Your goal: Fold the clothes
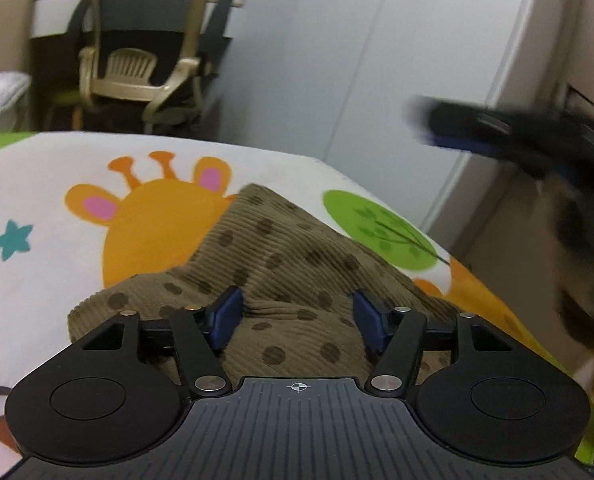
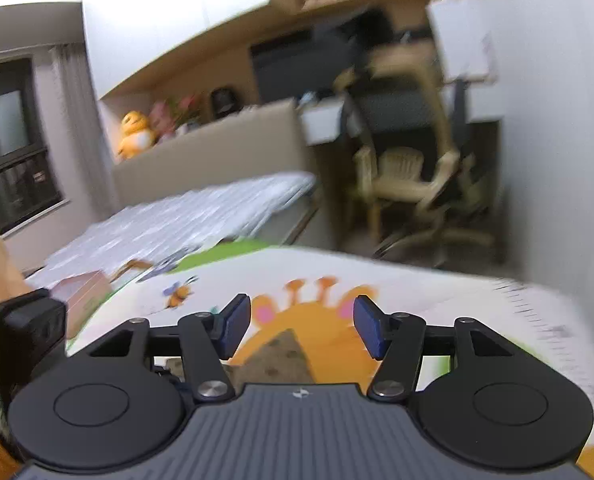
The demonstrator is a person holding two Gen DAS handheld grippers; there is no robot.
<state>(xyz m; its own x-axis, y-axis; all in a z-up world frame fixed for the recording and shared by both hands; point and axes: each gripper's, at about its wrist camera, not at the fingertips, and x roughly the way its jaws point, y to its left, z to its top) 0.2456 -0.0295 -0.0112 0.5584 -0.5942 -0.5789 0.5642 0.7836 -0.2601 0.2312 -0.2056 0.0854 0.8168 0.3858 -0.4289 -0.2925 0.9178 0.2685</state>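
The left gripper [image 1: 297, 318] has its jaws spread, empty, low over the brown spotted garment [image 1: 281, 264], which lies bunched right under and ahead of them on the giraffe blanket [image 1: 57, 208]. The right gripper [image 2: 301, 326], jaws also spread and empty, sits higher and further back, so the left looks nearer

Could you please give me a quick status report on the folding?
Left gripper open, low over the brown dotted garment. Right gripper open, empty, above it. Garment bunched on the giraffe mat, unfolded. Nothing in the way.
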